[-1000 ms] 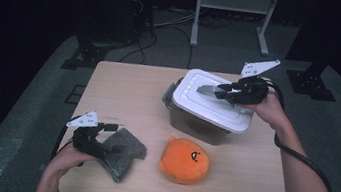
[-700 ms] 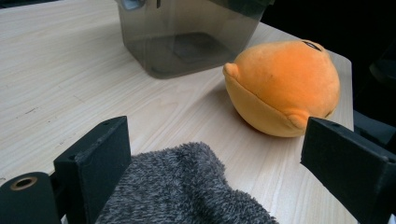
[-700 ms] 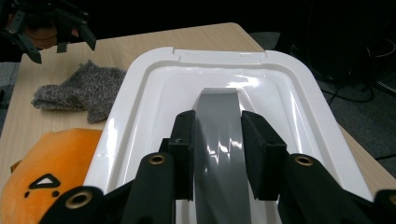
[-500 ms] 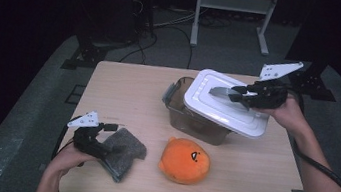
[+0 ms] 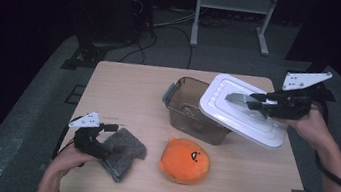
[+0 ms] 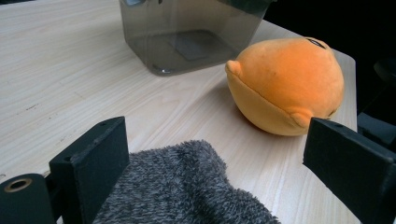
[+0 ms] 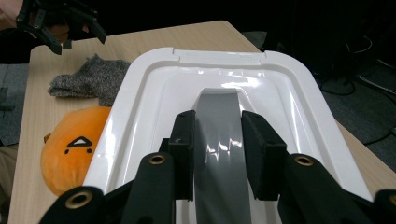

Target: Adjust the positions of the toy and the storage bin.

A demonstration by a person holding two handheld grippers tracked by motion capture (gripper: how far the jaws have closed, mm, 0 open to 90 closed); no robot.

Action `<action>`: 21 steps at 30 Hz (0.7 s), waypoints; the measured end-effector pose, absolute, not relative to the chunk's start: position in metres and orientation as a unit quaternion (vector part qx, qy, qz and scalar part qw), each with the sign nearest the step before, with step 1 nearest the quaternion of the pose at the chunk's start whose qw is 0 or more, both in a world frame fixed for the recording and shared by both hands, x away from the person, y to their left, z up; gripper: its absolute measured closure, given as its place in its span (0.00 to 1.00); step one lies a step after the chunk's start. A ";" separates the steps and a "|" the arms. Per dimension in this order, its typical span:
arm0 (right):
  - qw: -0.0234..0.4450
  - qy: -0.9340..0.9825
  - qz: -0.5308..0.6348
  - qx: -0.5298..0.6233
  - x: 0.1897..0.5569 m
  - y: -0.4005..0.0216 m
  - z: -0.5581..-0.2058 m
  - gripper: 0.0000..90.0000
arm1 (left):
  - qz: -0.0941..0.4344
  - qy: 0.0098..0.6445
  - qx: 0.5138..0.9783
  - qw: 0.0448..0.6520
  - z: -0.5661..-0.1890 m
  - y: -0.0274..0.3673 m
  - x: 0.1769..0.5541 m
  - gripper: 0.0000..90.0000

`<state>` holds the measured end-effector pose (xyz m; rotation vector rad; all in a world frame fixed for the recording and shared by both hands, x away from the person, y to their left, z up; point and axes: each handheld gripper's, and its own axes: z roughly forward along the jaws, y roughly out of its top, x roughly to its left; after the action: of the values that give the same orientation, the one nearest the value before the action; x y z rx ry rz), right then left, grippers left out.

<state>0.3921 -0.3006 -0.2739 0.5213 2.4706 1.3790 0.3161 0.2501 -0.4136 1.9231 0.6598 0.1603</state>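
While the right gripper (image 5: 253,100) clamps the lid's (image 5: 241,117) grey handle (image 7: 219,140), that lid hangs tilted over the bin's (image 5: 191,114) right edge, lifted clear. Left gripper (image 5: 102,139) rests jaws apart over the grey cloth (image 5: 122,152), orange plush (image 5: 184,161) just beside.

A light wooden table (image 5: 123,94) stands on a grey floor. A clear plastic box (image 5: 191,111) sits on it toward the far side, and an orange plush toy (image 5: 184,161) lies just in front of the box, near the front edge. A grey fuzzy cloth (image 5: 122,152) lies at the front left corner, near the toy but apart from it.
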 end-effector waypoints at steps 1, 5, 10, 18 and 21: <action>0.134 0.850 0.476 0.181 0.390 -0.304 -0.274 0.73 | 0.067 0.276 0.803 0.524 -0.414 0.250 0.316 0.05; 0.139 0.847 0.477 0.188 0.381 -0.317 -0.273 0.73 | 0.067 0.277 0.803 0.523 -0.413 0.249 0.316 0.05; 0.146 0.844 0.478 0.194 0.371 -0.330 -0.274 0.73 | 0.067 0.277 0.804 0.522 -0.414 0.249 0.316 0.05; 0.151 0.840 0.479 0.206 0.356 -0.350 -0.279 0.73 | 0.069 0.280 0.804 0.520 -0.414 0.250 0.316 0.04; 0.152 0.838 0.481 0.209 0.353 -0.354 -0.280 0.73 | 0.070 0.280 0.804 0.520 -0.414 0.249 0.315 0.03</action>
<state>0.3528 -0.3540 -0.2798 0.5989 2.4047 1.3799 0.3155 0.2492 -0.4140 1.9274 0.6715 0.1677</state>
